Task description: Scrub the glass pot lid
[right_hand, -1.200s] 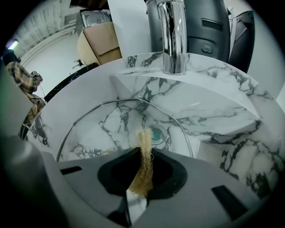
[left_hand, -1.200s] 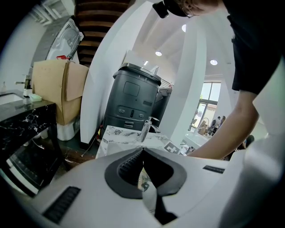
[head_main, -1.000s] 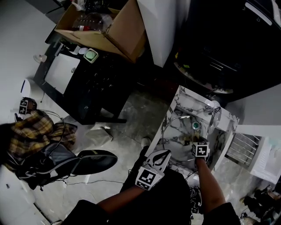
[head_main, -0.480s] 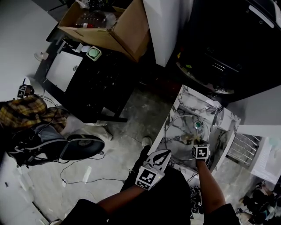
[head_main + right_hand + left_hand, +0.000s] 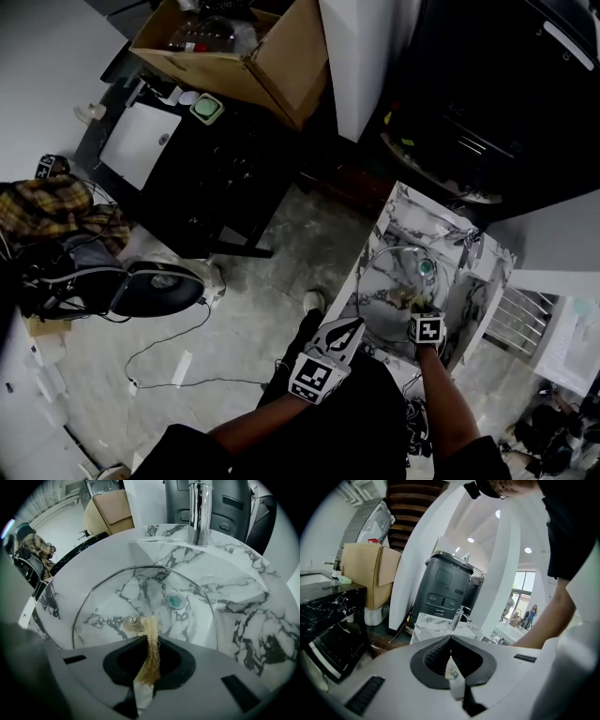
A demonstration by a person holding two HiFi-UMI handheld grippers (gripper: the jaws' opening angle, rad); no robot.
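Observation:
The round glass pot lid (image 5: 140, 606) with a metal rim lies upside down in the marble sink (image 5: 243, 616); its centre screw (image 5: 133, 619) faces up. My right gripper (image 5: 149, 641) is shut on a tan fibrous scrubber (image 5: 151, 644), whose tip rests on the lid beside the screw. In the head view the right gripper (image 5: 424, 314) reaches over the lid (image 5: 398, 277). My left gripper (image 5: 339, 336) is held away from the sink, close to my body, its jaws shut with nothing between them (image 5: 451, 644).
A chrome tap (image 5: 200, 510) stands at the sink's far side, and a green drain plug (image 5: 175, 602) sits under the lid. A cardboard box (image 5: 234, 52) rests on a black counter (image 5: 202, 159). A dark bin (image 5: 440, 590) stands behind the sink.
My right gripper and the scrubber stay over the lid's centre. The head view has shifted, so the chair and clothes at the left slid further left and up.

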